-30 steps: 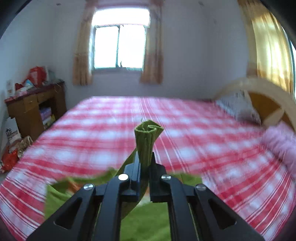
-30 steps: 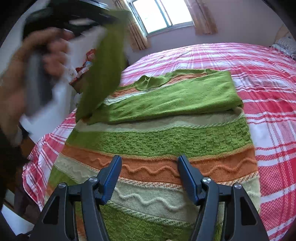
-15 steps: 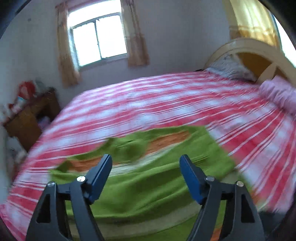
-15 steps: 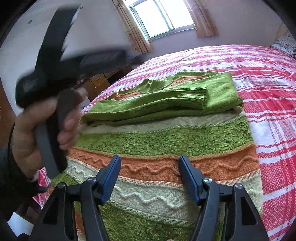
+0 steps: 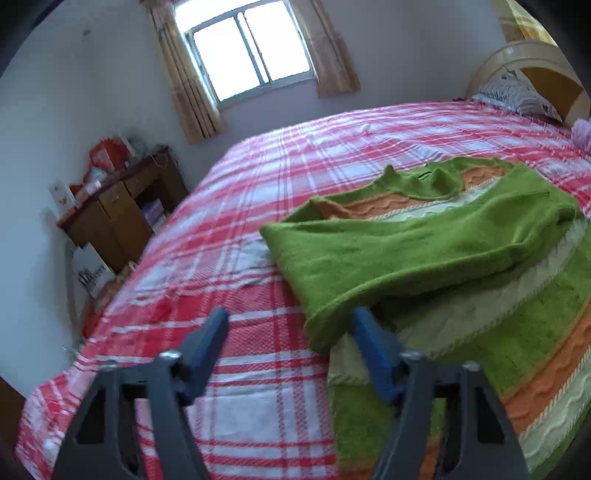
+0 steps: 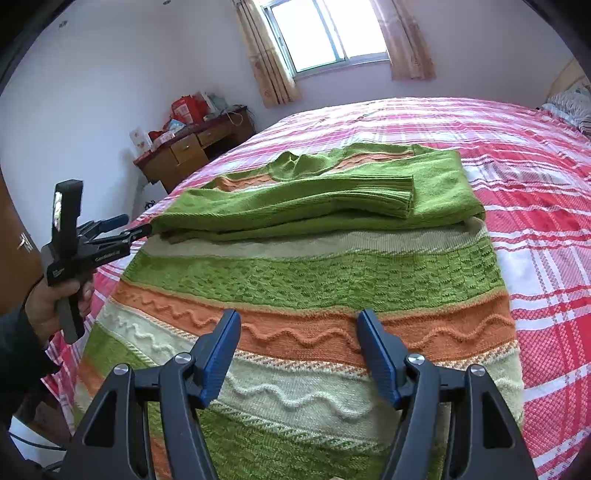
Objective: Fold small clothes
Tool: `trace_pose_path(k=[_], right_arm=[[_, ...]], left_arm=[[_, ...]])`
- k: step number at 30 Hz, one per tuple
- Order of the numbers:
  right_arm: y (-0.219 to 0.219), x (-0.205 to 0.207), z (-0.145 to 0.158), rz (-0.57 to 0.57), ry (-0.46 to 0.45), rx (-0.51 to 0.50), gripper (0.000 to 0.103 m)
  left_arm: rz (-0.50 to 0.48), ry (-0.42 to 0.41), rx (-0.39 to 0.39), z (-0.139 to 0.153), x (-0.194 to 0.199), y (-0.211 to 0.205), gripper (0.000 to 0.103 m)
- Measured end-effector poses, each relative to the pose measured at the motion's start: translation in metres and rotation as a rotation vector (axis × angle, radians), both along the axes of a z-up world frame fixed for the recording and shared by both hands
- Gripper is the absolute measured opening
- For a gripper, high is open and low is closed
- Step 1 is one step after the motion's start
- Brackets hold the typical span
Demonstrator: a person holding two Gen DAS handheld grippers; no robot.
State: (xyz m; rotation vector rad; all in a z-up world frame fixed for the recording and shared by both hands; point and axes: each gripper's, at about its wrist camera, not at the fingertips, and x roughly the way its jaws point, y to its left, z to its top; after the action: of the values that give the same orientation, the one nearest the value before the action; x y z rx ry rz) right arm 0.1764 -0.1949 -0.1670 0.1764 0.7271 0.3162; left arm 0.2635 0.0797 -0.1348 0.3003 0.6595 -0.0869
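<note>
A knitted sweater with green, orange and cream stripes lies flat on the bed. Both green sleeves are folded across its chest; the ribbed cuff of the top one rests near the right side. In the left wrist view the sweater fills the right half. My left gripper is open and empty at the sweater's left edge, beside the sleeve fold; it also shows in the right wrist view. My right gripper is open and empty above the sweater's lower stripes.
The bed has a red and white plaid cover. A wooden desk with clutter stands by the left wall. A pillow and headboard are at the far right. A window is behind.
My left gripper let go of the green sleeve, which now lies folded across the chest, and drew back to the sweater's left edge. My right gripper has stayed open in place.
</note>
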Motion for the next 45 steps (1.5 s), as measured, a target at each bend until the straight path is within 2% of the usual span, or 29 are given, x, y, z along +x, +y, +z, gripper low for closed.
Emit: trace_pose_path(k=[2,6,9,12,16,17,19,22,23,25,27,30,33,35,37,39,41,43,45], right_arm=[[-0.001,0.001,0.0,-0.001,0.0,0.001,0.066],[-0.003,0.0,0.0,-0.004,0.001,0.018,0.066],[-0.011,0.0,0.003,-0.018,0.009,0.055,0.066],[-0.024,0.003,0.01,-0.071,0.024,0.103,0.066],[-0.038,0.011,0.021,-0.15,0.056,0.109,0.066],[-0.04,0.013,0.024,-0.158,0.058,0.104,0.066],[-0.042,0.019,0.034,-0.154,0.048,0.09,0.066],[-0.039,0.034,0.047,-0.143,0.045,0.047,0.066],[-0.037,0.04,0.05,-0.136,0.047,0.037,0.066],[-0.029,0.058,0.054,-0.104,0.057,0.004,0.066],[-0.021,0.076,0.053,-0.084,0.051,-0.02,0.066],[-0.016,0.102,0.04,-0.089,0.077,-0.052,0.066],[-0.015,0.109,0.019,-0.097,0.14,-0.089,0.066],[-0.012,0.095,0.013,-0.101,0.128,-0.161,0.066],[-0.01,0.086,0.007,-0.071,0.159,-0.204,0.066],[-0.009,0.073,0.009,-0.036,0.144,-0.241,0.066],[-0.018,0.069,0.016,-0.027,0.138,-0.192,0.066],[-0.038,0.07,0.031,-0.063,0.102,-0.05,0.066],[-0.054,0.08,0.041,-0.118,0.092,0.036,0.066]], left_arm=[[-0.017,0.042,-0.019,-0.008,0.008,-0.002,0.054],[-0.046,0.063,-0.036,-0.013,0.003,-0.003,0.027],[-0.088,0.026,0.051,-0.015,-0.014,-0.012,0.016],[-0.11,0.018,0.122,-0.022,-0.022,-0.014,0.014],[-0.176,0.033,0.141,-0.025,-0.031,-0.009,0.014],[-0.194,0.029,0.134,-0.024,-0.034,-0.007,0.014],[-0.195,0.025,0.102,-0.019,-0.035,-0.001,0.021],[-0.147,-0.034,-0.023,0.001,-0.029,0.018,0.023],[-0.111,-0.043,-0.07,0.008,-0.024,0.024,0.027],[-0.06,-0.043,-0.163,0.019,-0.01,0.031,0.048],[-0.028,-0.041,-0.198,0.022,0.004,0.029,0.055],[-0.007,0.036,-0.14,0.008,0.026,0.011,0.055],[-0.003,0.123,-0.006,-0.021,0.024,-0.005,0.055],[-0.02,0.102,0.013,-0.028,0.012,-0.005,0.056],[-0.023,0.093,0.02,-0.028,0.005,-0.003,0.06],[-0.023,0.085,0.013,-0.029,0.004,-0.001,0.06],[-0.031,0.086,-0.008,-0.029,0.002,0.001,0.06],[-0.03,0.089,-0.023,-0.029,0.004,0.002,0.06],[-0.03,0.081,-0.013,-0.028,0.003,0.0,0.06]])
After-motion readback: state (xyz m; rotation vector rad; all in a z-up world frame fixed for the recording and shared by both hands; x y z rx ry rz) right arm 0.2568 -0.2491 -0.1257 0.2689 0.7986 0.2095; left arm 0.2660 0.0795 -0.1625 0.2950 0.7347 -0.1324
